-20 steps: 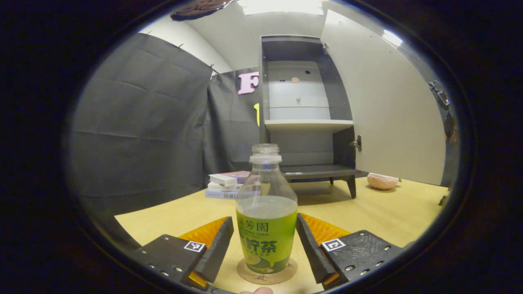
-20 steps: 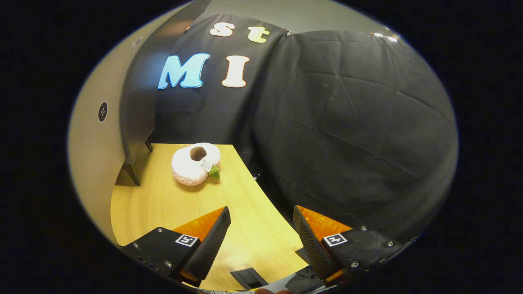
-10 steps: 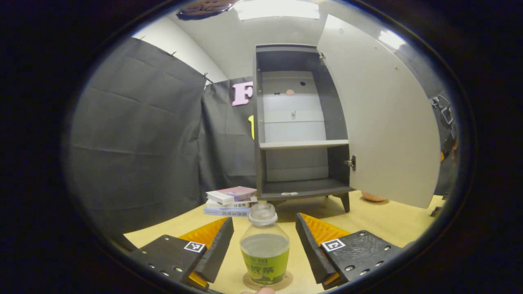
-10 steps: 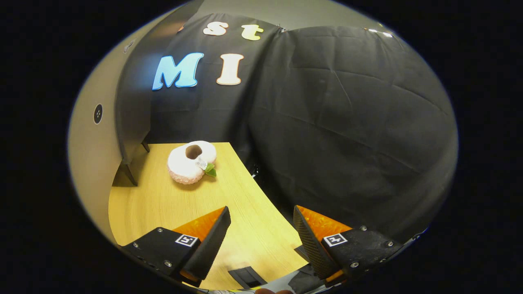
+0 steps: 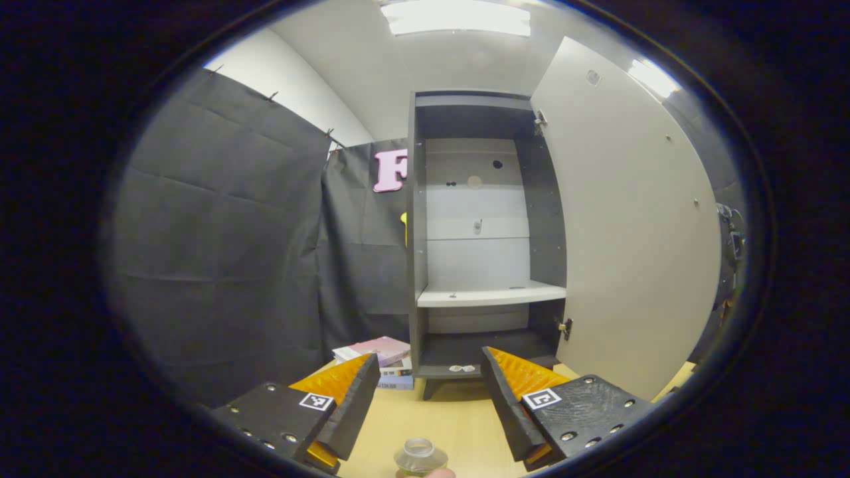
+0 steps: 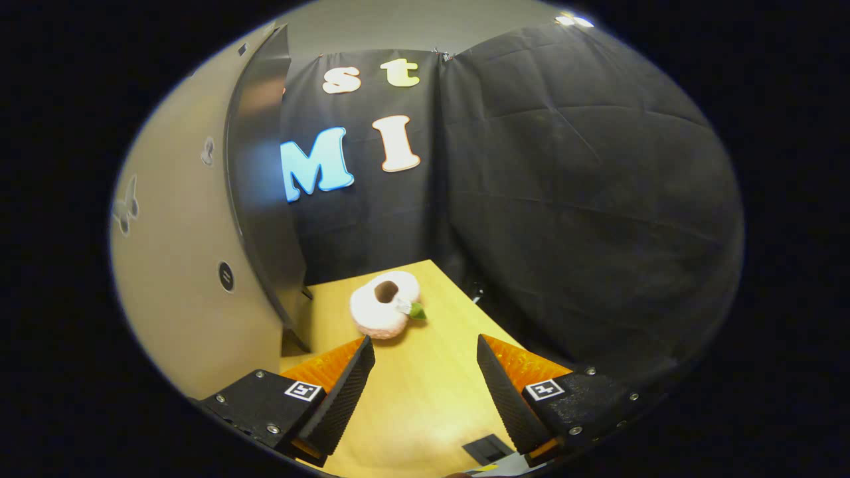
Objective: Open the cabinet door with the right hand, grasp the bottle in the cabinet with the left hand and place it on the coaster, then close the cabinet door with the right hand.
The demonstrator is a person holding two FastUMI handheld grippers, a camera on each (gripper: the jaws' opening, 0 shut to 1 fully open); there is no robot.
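Pale door panel (image 6: 179,265) is seen swung wide, just left of the right gripper (image 6: 425,392), whose fingers are spread and empty. The left gripper (image 5: 428,405), also spread, is raised above the bottle (image 5: 417,458), presumably set on its coaster.

Both views low over table (image 6: 425,398)

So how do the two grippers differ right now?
The left gripper faces the open cabinet, with the bottle below its fingers; the right gripper faces the cabinet door and a plush toy. Both are open, holding nothing.
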